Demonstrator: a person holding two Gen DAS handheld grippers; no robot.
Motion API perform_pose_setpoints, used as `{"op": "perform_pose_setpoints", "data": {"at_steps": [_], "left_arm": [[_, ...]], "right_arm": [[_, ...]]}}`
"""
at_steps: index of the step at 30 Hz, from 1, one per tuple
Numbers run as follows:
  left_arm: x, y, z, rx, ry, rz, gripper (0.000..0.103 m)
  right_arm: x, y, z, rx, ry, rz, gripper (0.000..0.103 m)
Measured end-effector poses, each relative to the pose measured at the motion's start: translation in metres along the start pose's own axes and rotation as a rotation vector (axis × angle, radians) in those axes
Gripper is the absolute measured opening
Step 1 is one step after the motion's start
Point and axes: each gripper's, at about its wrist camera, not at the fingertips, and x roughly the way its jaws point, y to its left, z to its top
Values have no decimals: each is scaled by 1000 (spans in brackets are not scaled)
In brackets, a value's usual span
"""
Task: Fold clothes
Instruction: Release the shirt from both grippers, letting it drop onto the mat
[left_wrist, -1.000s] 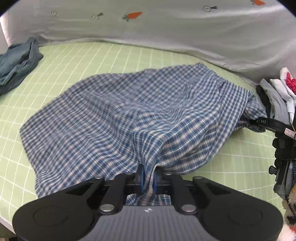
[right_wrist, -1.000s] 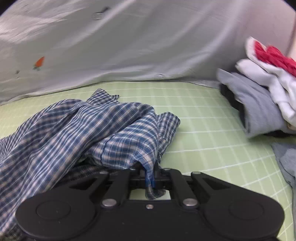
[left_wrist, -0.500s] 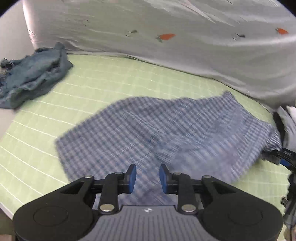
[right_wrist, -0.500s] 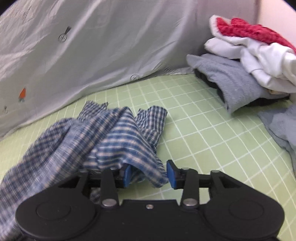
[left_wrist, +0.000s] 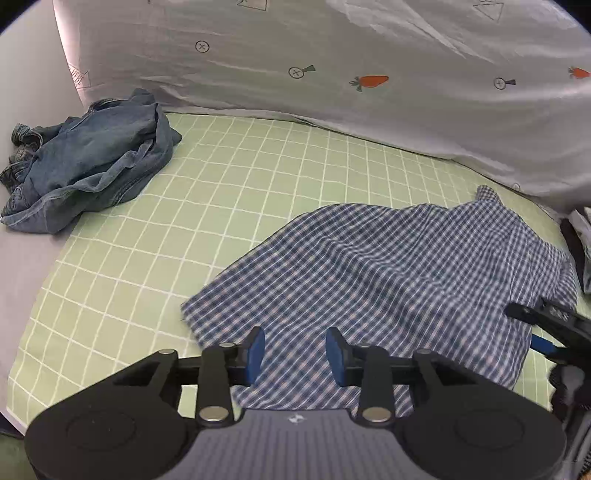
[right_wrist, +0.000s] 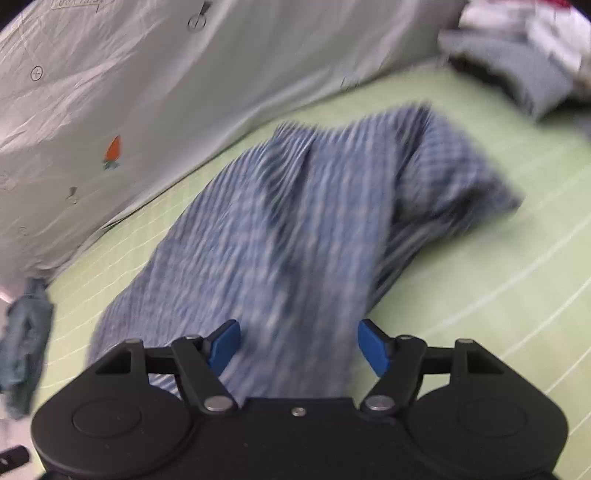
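Left wrist view: both the left claw (left_wrist: 295, 350) and right claw (right_wrist: 299, 345) have just been opening, releasing the checked shirt (left_wrist: 388, 273) laid flat for its next fold.

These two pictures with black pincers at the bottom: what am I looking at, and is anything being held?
No robot here: a person holds a hand-held two-finger gripper in each hand, each carrying a camera that looks along its fingers. One picture comes from the left gripper, the other, blurred, from the right gripper. On the green grid-patterned sheet lies a blue-and-white checked shirt, spread fairly flat. A crumpled blue denim garment sits off to one side, a pile of grey and white clothes at the other. Both grippers have just been opening; their blue pads stand apart above the shirt, so nothing is held.
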Motion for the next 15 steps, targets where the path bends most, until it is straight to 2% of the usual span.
{"op": "perform_pose_setpoints", "data": {"at_steps": [2, 4, 6, 8, 12, 15], "left_arm": [[-5, 7, -5, 12, -2, 5, 41], [-10, 14, -10, 19, -5, 13, 41], [-17, 20, -15, 3, -10, 21, 41], [-23, 23, -21, -10, -15, 23, 41], [-29, 12, -33, -16, -26, 32, 41], [-25, -6, -40, -32, -25, 19, 41]], "right_arm": [[6, 10, -9, 21, 20, 37, 74], [13, 22, -17, 2, 42, 39, 67], [17, 32, -24, -45, 49, 30, 34], [16, 39, -30, -122, 32, 9, 13], [-5, 34, -36, -249, 2, -23, 6], [-26, 10, -39, -344, -41, -95, 6]]}}
